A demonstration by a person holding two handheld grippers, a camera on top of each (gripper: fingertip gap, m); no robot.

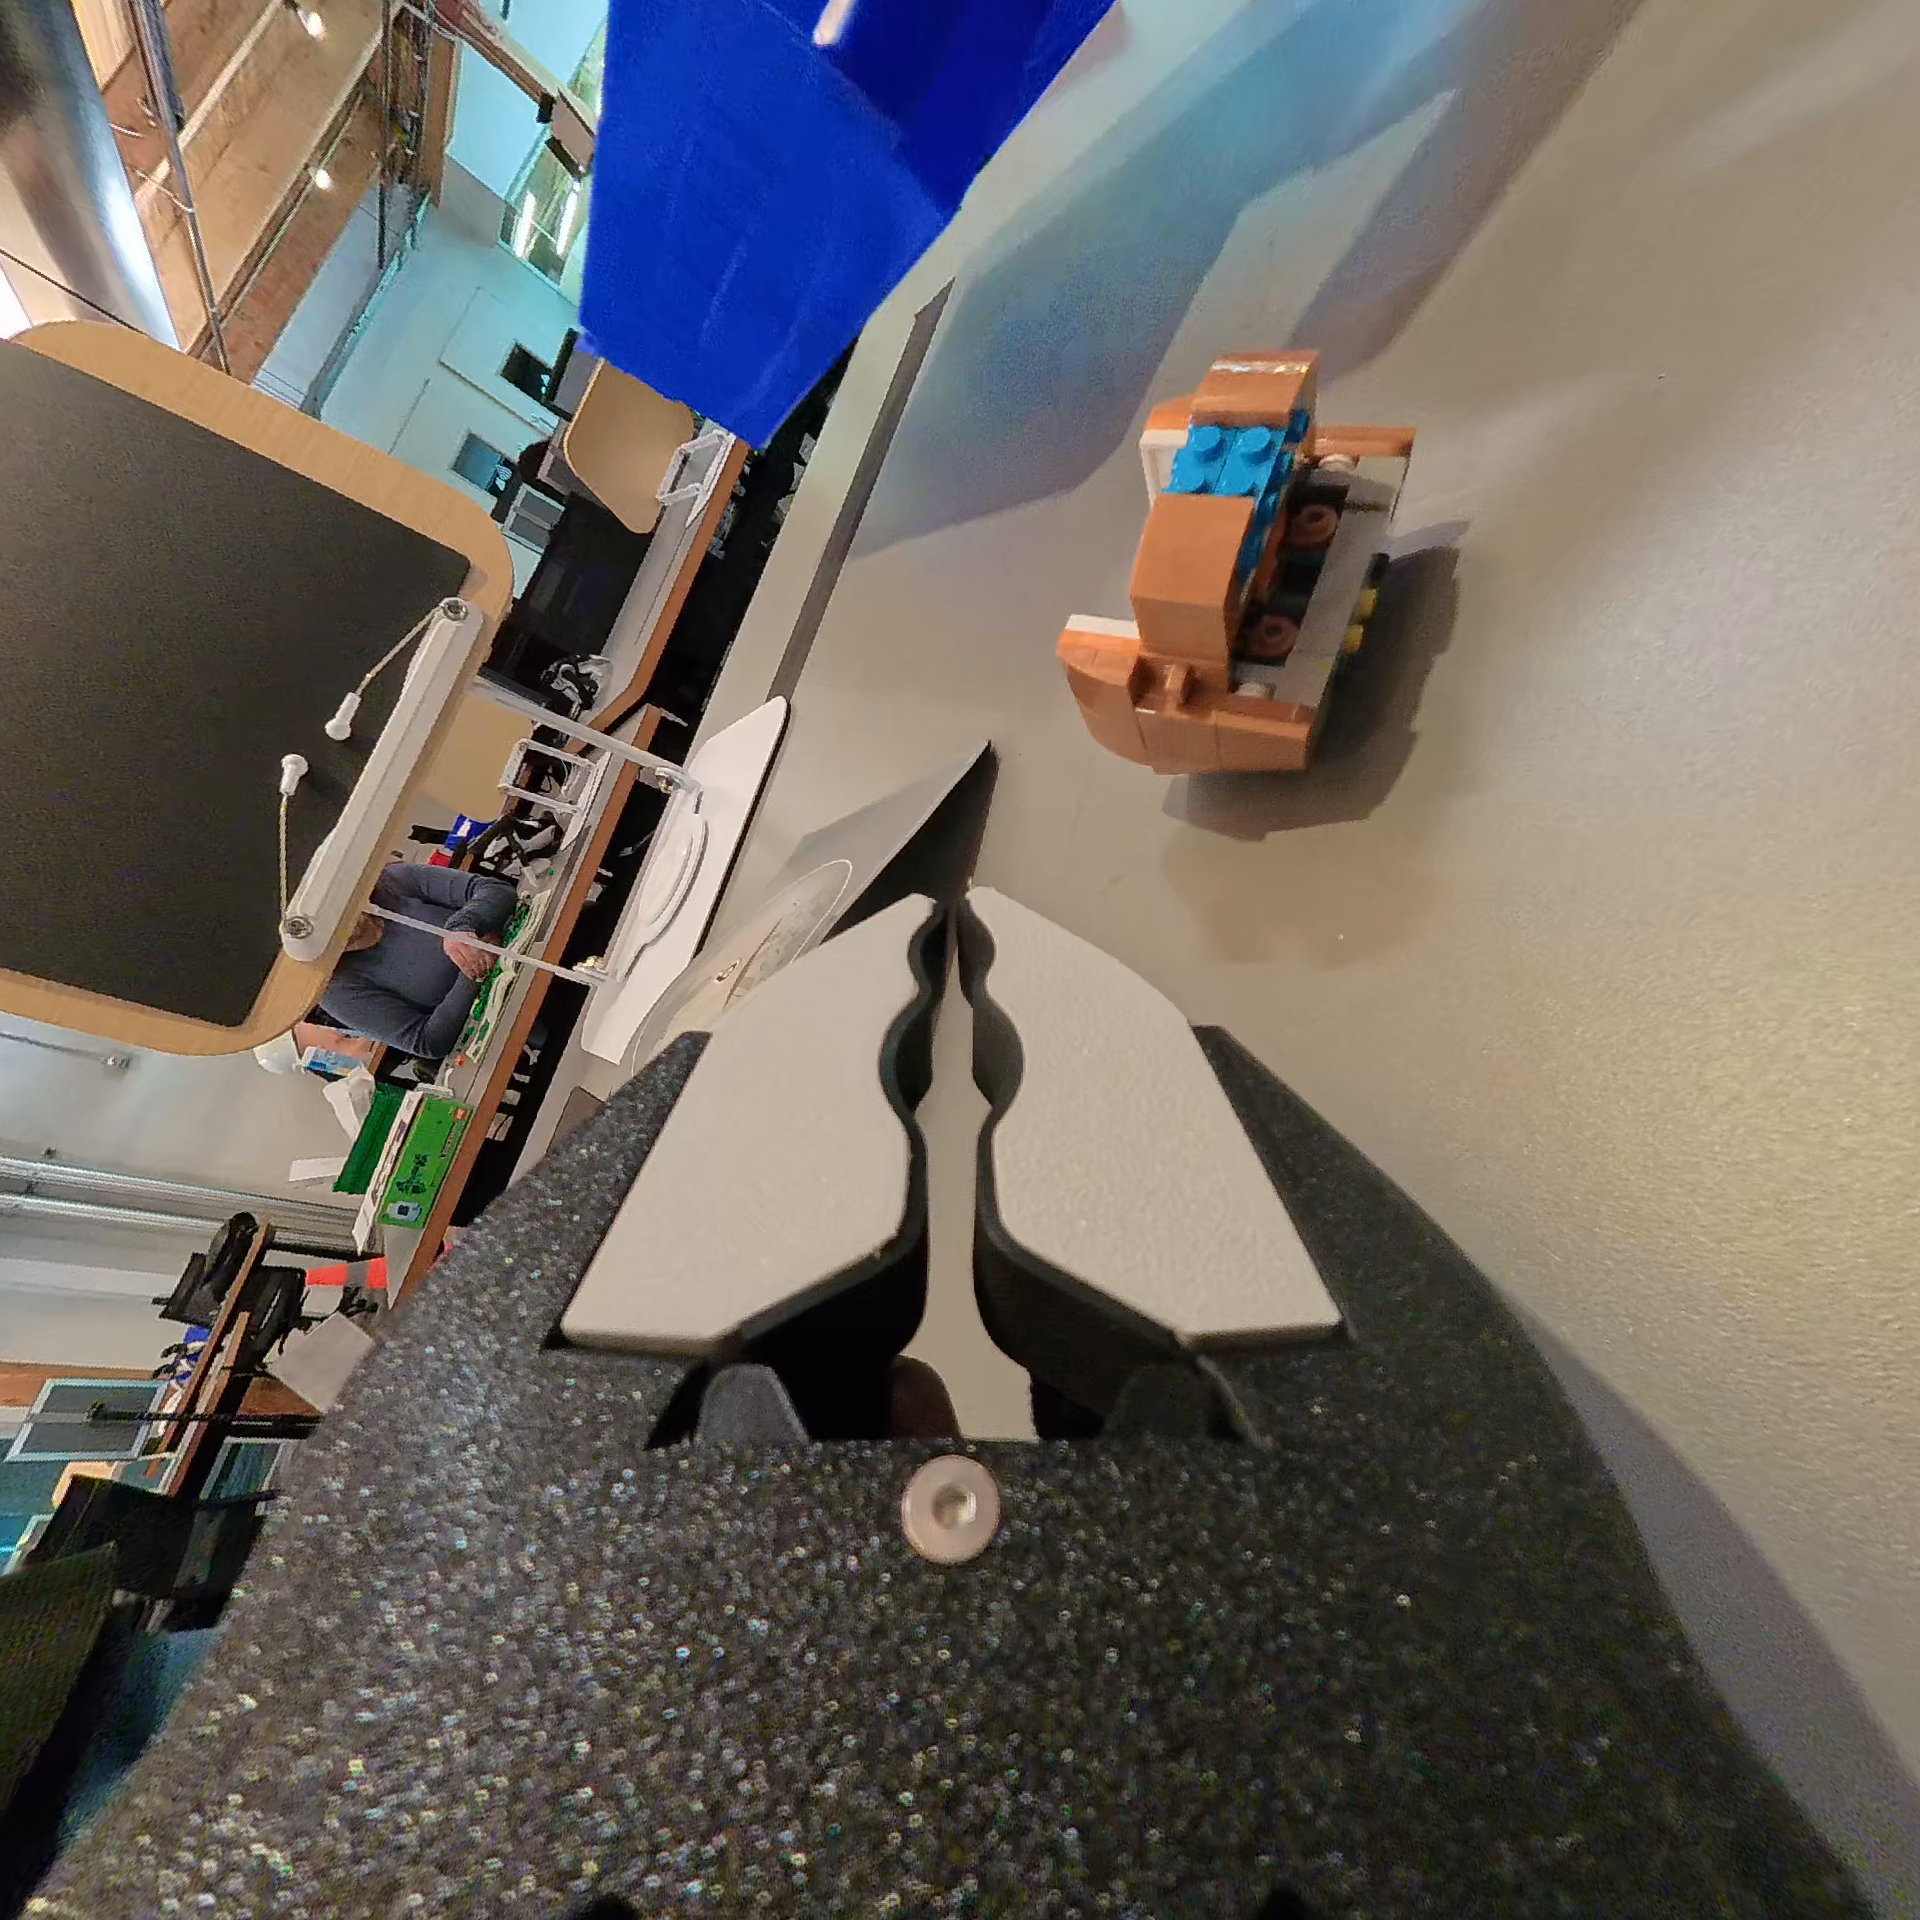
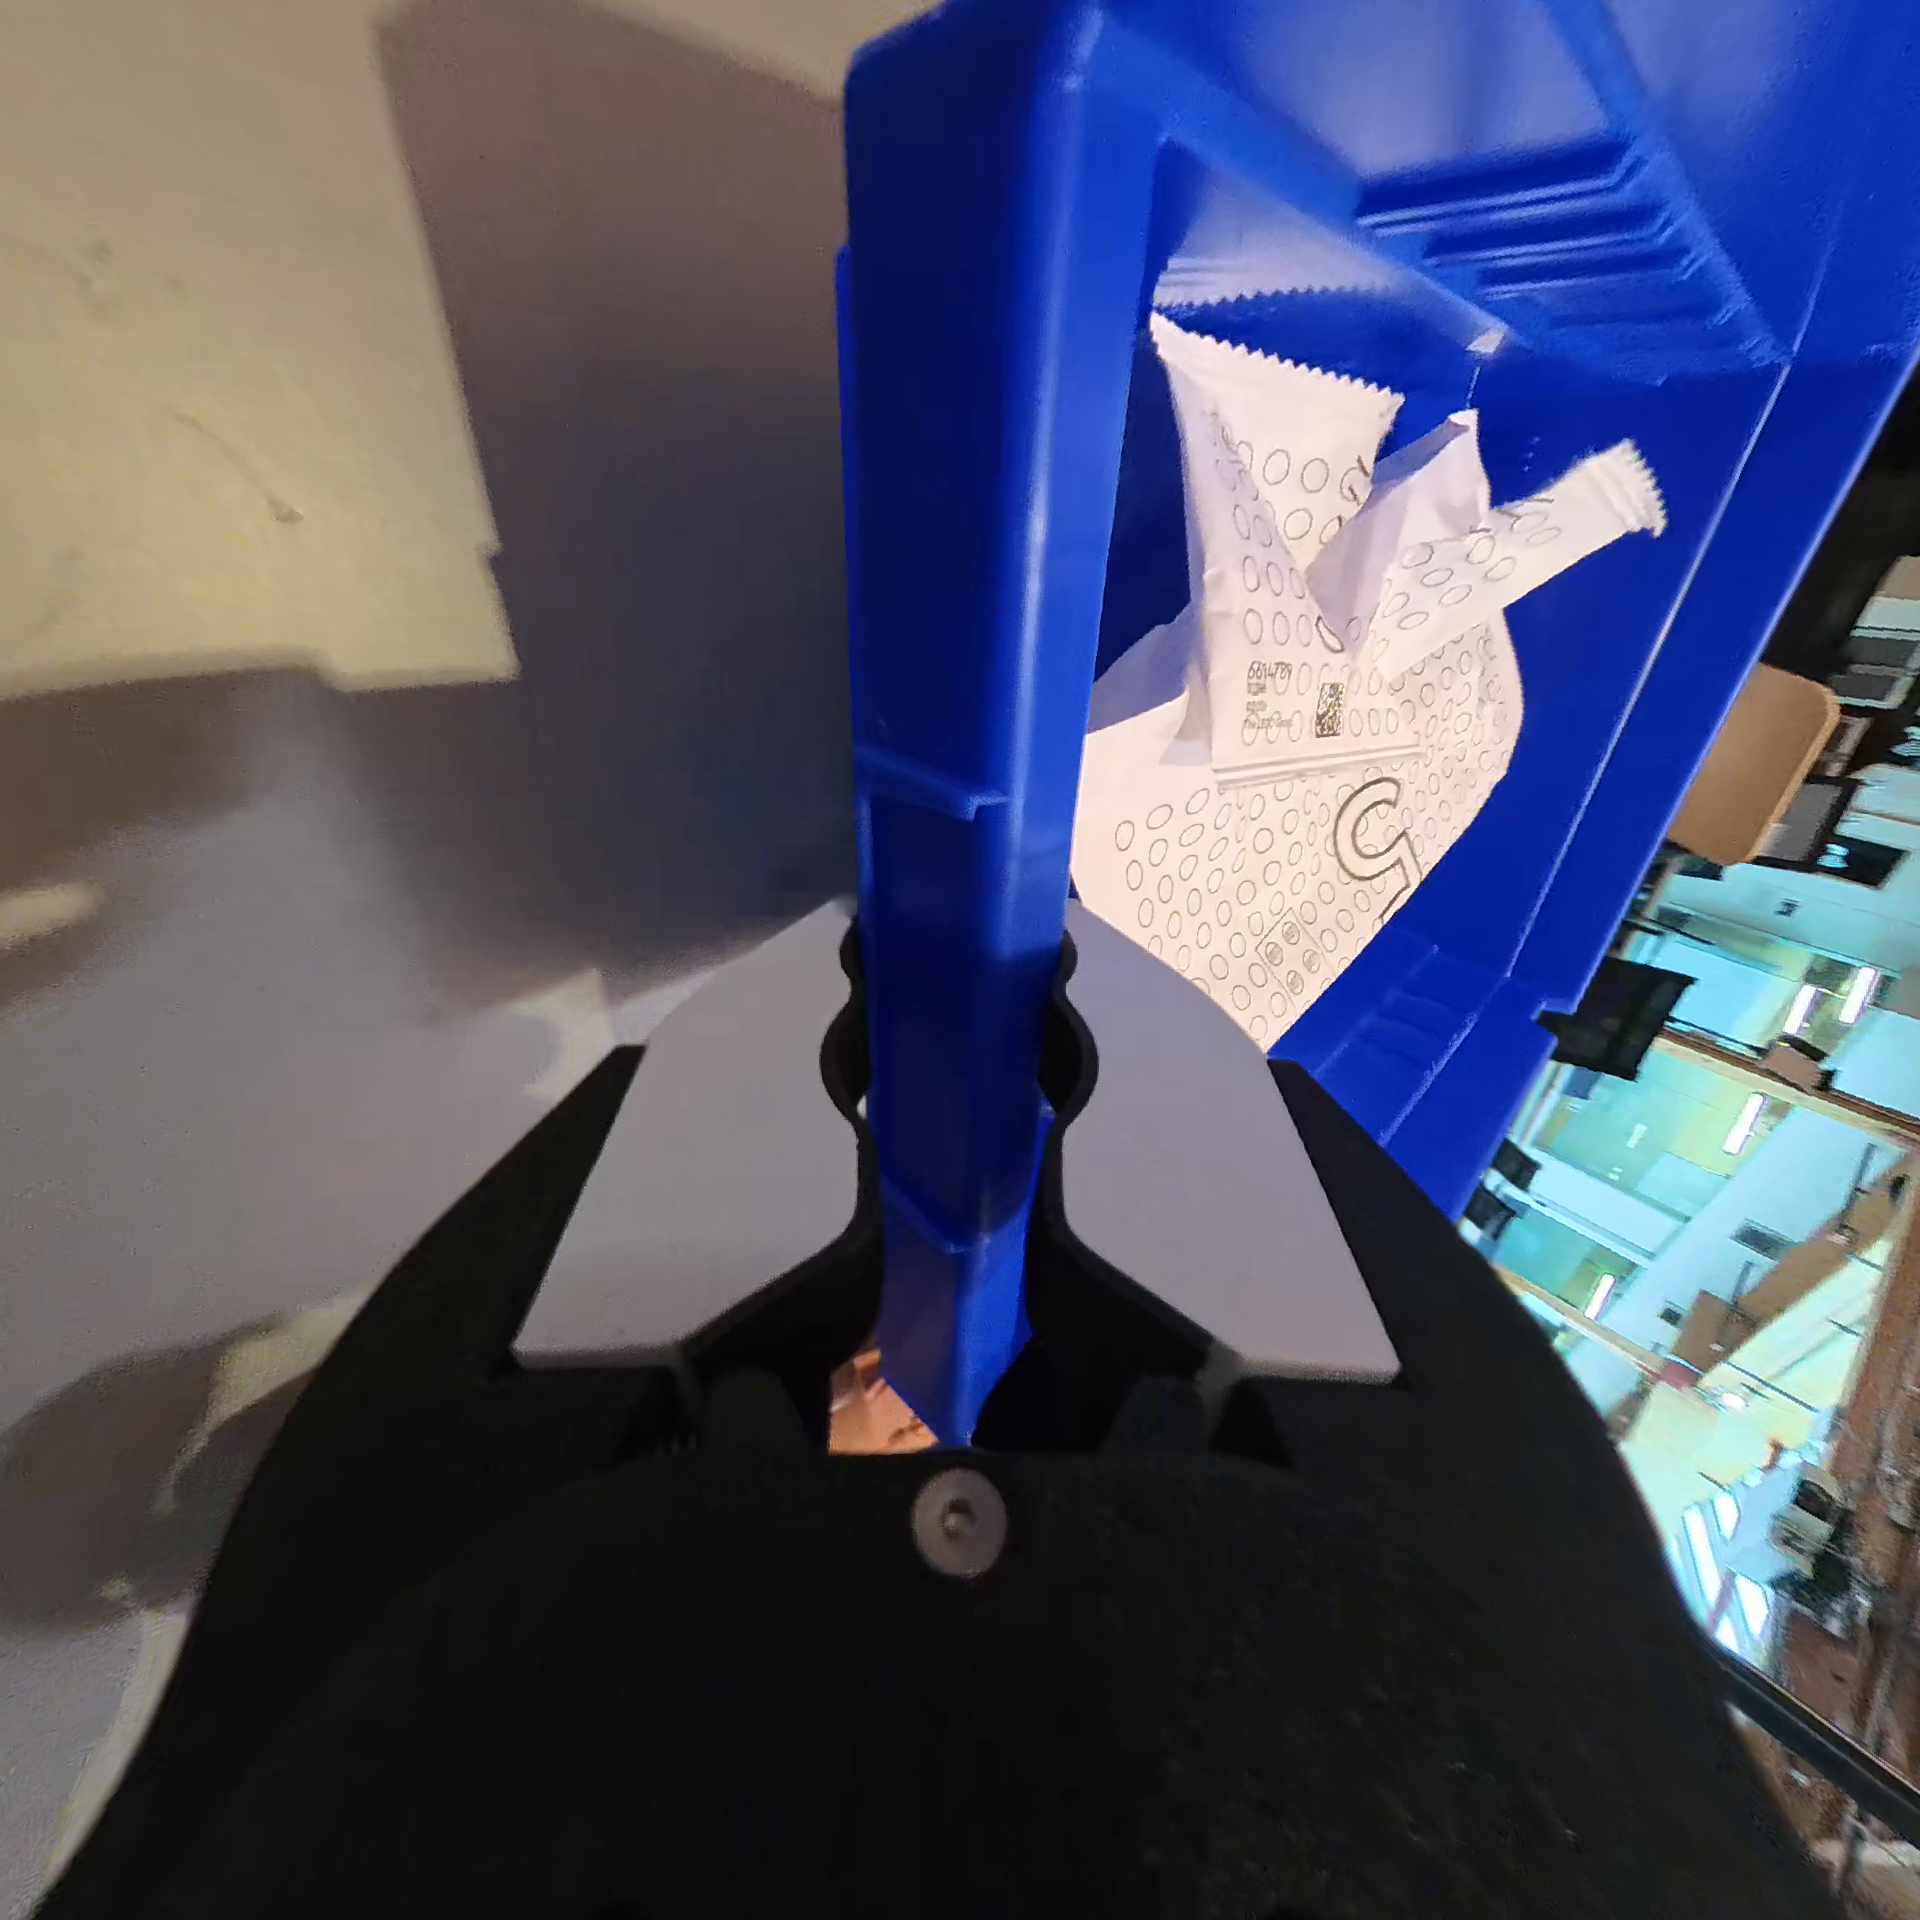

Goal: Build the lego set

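Blue plastic filled our right tool (image 2: 956, 1049), clamped on the rim of the tilted bin (image 2: 966, 520) holding white bags (image 2: 1278, 644). Our left tool (image 1: 951, 935) was closed, empty. The brown lego model (image 1: 1236, 582) sat upper right on the counter (image 1: 1558, 1039). We judged parts-fetching underway; next, bags must come out.

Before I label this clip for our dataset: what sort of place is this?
Probably a shared workshop or lab. Long wood-edged workbenches stand in rows, a person sits at one, and exposed ducting runs overhead. Nearby, a half-built lego model sits on a grey table.
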